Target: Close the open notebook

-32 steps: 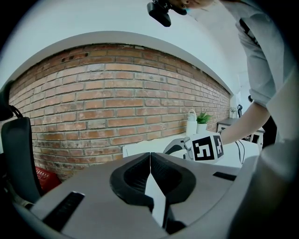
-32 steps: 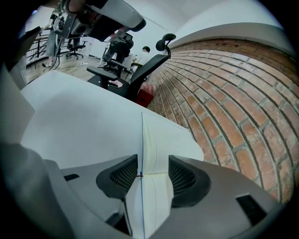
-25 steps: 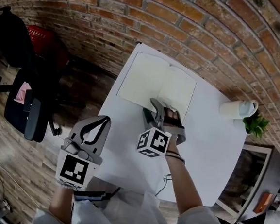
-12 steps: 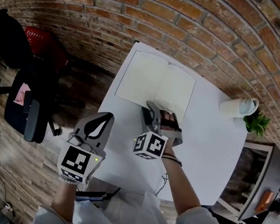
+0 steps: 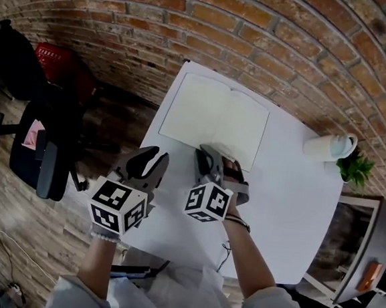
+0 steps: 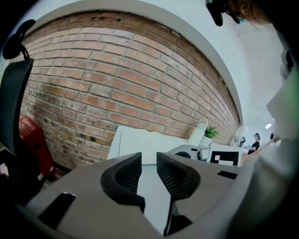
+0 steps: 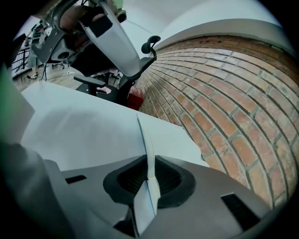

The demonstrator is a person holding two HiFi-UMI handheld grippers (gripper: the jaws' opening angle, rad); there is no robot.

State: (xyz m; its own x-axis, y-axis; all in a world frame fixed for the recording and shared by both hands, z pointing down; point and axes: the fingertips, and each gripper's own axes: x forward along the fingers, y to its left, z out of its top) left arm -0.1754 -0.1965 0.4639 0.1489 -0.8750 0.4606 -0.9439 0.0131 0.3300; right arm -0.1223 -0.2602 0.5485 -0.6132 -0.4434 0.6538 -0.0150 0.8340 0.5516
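The notebook [image 5: 213, 118] lies open on the table's [image 5: 288, 212] far half. The right gripper [image 5: 222, 159], jaws just closing in, pinches a thin leaf [image 7: 148, 154] at its near edge, which may crease or tear if it is only a page. The left gripper [image 5: 154, 156], jaws just opened narrowly and empty, hovers at the table's near-left edge, so the notebook could slide unbraced.

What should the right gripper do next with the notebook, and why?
Probably lift the pinched edge and swing it over to the left, onto the other page. The fingers of the right gripper have just been closing and now pinch the near edge of the right-hand side of the notebook, which lies open on the table. Folding that side over looks like the way to close it.
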